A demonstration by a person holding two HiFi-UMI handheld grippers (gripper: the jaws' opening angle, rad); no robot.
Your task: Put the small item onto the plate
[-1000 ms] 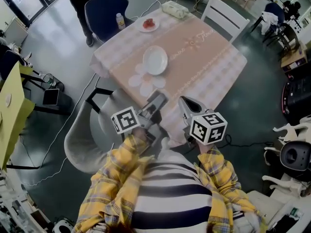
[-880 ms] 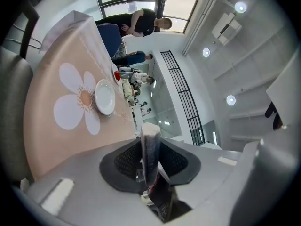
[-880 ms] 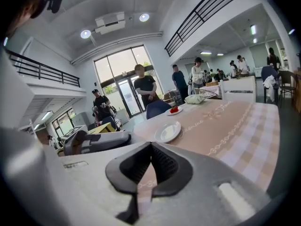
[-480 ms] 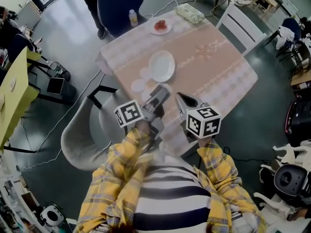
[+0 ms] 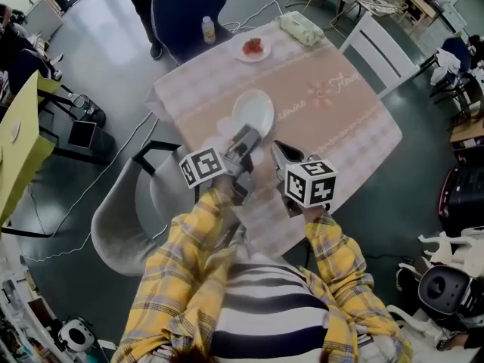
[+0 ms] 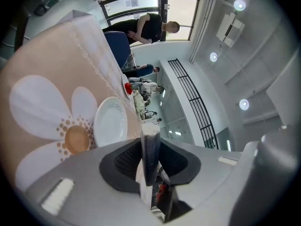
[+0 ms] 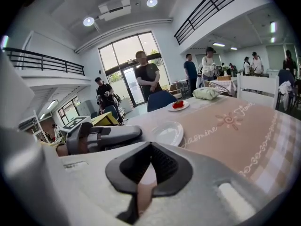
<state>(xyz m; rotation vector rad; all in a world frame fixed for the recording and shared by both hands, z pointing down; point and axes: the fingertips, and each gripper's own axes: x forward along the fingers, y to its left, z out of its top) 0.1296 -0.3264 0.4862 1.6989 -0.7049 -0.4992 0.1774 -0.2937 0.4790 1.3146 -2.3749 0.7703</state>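
Note:
An empty white plate (image 5: pixel 254 113) lies on the pink tablecloth (image 5: pixel 333 119); the left gripper view also shows the plate (image 6: pixel 110 124). My left gripper (image 5: pixel 248 136) hovers at the plate's near edge. It is shut on a small item (image 6: pixel 150 149), a thin dark slab with a pale top that stands upright between the pads. My right gripper (image 5: pixel 277 149) is beside it on the right, over the table's near part, shut with nothing in it. The right gripper view has the plate (image 7: pixel 168 133) ahead and the left gripper (image 7: pixel 103 135) at its left.
A small plate of red food (image 5: pixel 252 48), a bottle (image 5: pixel 207 29) and a pale green bundle (image 5: pixel 302 28) sit at the table's far end. A blue chair (image 5: pixel 181 6), a white chair (image 5: pixel 374 36) and a grey chair (image 5: pixel 125 214) surround it. People stand beyond.
Both grippers have moved forward over the table toward the white plate; the left one now reaches the plate's near edge. The jaws look the same.

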